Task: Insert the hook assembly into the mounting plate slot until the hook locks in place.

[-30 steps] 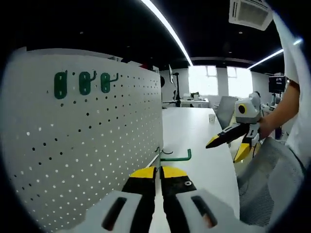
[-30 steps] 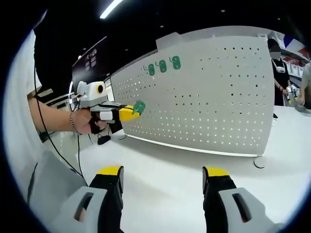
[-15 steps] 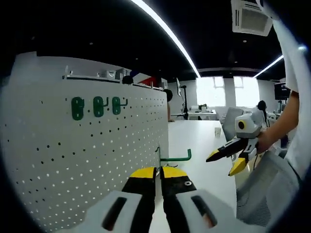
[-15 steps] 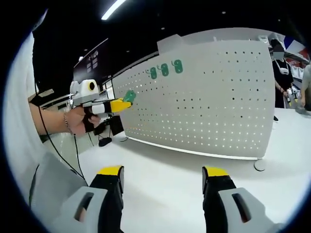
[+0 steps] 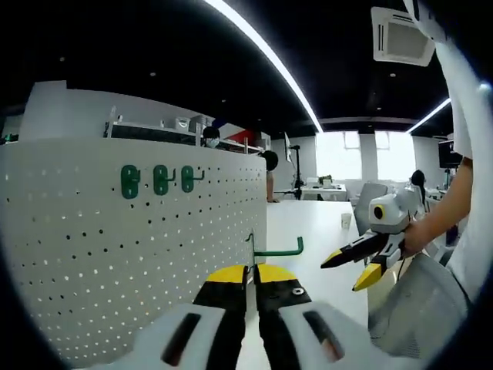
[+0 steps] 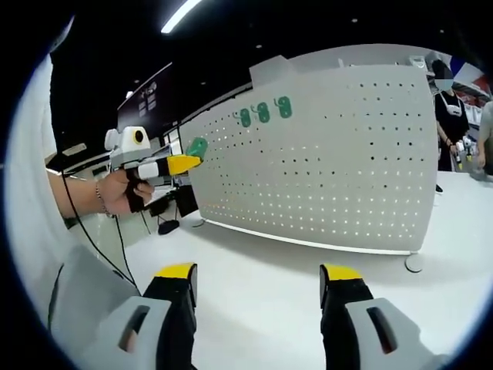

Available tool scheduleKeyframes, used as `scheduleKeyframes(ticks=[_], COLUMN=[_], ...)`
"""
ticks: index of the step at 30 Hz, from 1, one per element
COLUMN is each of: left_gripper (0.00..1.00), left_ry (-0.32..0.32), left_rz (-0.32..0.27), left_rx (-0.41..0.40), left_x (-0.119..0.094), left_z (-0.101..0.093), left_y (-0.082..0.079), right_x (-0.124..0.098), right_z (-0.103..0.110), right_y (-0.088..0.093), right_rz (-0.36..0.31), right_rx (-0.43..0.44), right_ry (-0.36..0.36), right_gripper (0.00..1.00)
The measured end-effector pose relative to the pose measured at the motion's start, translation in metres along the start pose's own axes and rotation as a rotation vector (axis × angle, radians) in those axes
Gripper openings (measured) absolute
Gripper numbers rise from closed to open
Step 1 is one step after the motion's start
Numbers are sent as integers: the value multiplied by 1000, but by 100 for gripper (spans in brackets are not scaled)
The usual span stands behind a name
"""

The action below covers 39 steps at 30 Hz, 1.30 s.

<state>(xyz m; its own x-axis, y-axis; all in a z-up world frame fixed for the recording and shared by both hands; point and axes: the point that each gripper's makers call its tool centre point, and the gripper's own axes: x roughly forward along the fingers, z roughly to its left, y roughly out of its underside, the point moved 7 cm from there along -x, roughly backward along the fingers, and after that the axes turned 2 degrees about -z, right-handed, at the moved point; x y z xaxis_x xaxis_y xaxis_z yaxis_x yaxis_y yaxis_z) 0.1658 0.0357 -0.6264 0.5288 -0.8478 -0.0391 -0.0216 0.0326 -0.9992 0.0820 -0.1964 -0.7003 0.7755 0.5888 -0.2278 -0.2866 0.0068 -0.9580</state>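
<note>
In the left gripper view we see the left hand-held gripper (image 5: pixel 252 271) with its yellow-tipped jaws pressed together on a green hook (image 5: pixel 275 248), which sticks up past the tips and bends toward 3 o'clock. The white pegboard (image 5: pixel 115 262) stands upright at 9 o'clock, close beside the held hook; we cannot tell if they touch. Three green hooks (image 5: pixel 159 179) already hang in a row near the board's top edge. At 3 o'clock the right hand-held gripper (image 5: pixel 357 265) floats above the white desk (image 5: pixel 316 231), held by a hand (image 5: pixel 416 235), its jaws spread and holding nothing.

In the right gripper view we see that gripper's own two jaws wide apart at 6 o'clock, nothing between them, over the bare desk (image 6: pixel 293 270). The pegboard (image 6: pixel 331 169) fills 12 to 3 o'clock, standing on the desk, with the three mounted hooks (image 6: pixel 264 112) high on its face. At 9 o'clock the left hand-held gripper (image 6: pixel 187 158), gripped in a hand (image 6: pixel 123 193), carries the green hook (image 6: pixel 197 147) at its tip, just beside the board's near edge, below and toward 9 o'clock from the mounted row. A person (image 6: pixel 447 116) stands at 3 o'clock behind the board.
</note>
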Motion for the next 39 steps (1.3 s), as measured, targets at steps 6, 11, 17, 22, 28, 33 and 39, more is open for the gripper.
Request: scheduleKeyframes(ticks=[6,11,17,22,28,33,39], left_gripper=[4,4,4,4,4,4,4], left_ry=[-5,-8,-8,-12,-17,-24,-34], left_rz=[1,6,6,7,9,7,6], left_rx=[-1,1,-4,-3,-6,-10,-13], left_x=[0,-1,-1,-1,-1,-2,-4], left_z=[1,0,-1,-1,-3,-4,-4], left_y=[2,4,5,6,8,8,8], right_x=[-1,-3,-4,-1,10,24,37], right_z=[4,12,19,21,29,37,41], right_y=[-15,-34,-45,-47,-50,-55,-58], right_rz=[-86,-204,-274,-267,-264,-267,-280], right_rx=[6,12,4,7,17,19,40], right_ry=[-13,-59,-88,-100,-137,-174,-182], right_gripper=[62,61,58,56,54,52,51])
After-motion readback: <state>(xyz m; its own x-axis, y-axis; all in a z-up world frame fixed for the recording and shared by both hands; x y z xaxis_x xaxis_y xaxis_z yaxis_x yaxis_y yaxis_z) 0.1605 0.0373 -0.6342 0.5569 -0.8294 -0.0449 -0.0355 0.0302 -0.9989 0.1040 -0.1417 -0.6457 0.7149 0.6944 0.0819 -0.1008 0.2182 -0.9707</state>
